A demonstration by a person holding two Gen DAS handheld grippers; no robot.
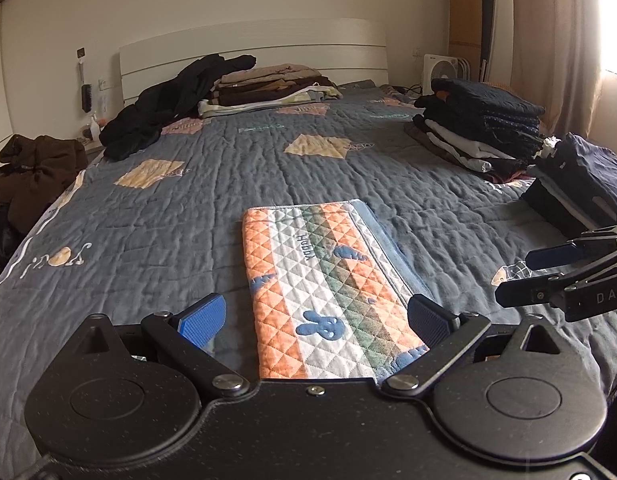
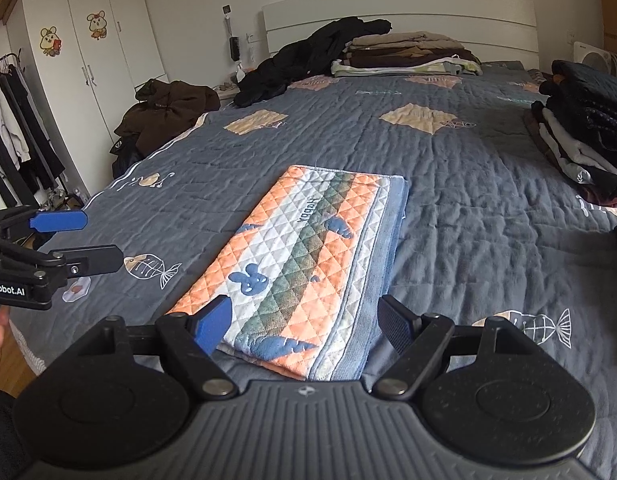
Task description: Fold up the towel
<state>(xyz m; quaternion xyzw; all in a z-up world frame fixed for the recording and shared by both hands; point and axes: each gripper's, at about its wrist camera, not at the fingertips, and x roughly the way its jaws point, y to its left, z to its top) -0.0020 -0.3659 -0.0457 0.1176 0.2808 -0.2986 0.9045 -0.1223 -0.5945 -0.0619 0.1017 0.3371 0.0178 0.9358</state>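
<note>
A quilted towel (image 1: 328, 284) in orange, white and green with blue rabbit shapes lies folded into a long strip on the grey bedspread (image 1: 188, 216). My left gripper (image 1: 314, 318) hovers open over the towel's near end, holding nothing. In the right wrist view the same towel (image 2: 308, 256) runs away from me, and my right gripper (image 2: 308, 322) stands open above its near end, also holding nothing. Each gripper shows in the other's view: the right gripper (image 1: 520, 276) at the right edge, the left gripper (image 2: 96, 240) at the left edge, both with fingers apart.
Folded clothes stacks (image 1: 480, 128) sit on the bed's right side, another pile (image 1: 268, 88) and a black garment (image 1: 168, 108) near the white headboard (image 1: 252, 48). Brown clothes (image 2: 164, 108) heap beside the bed's left. A wardrobe (image 2: 88, 40) and clothes rail stand at left.
</note>
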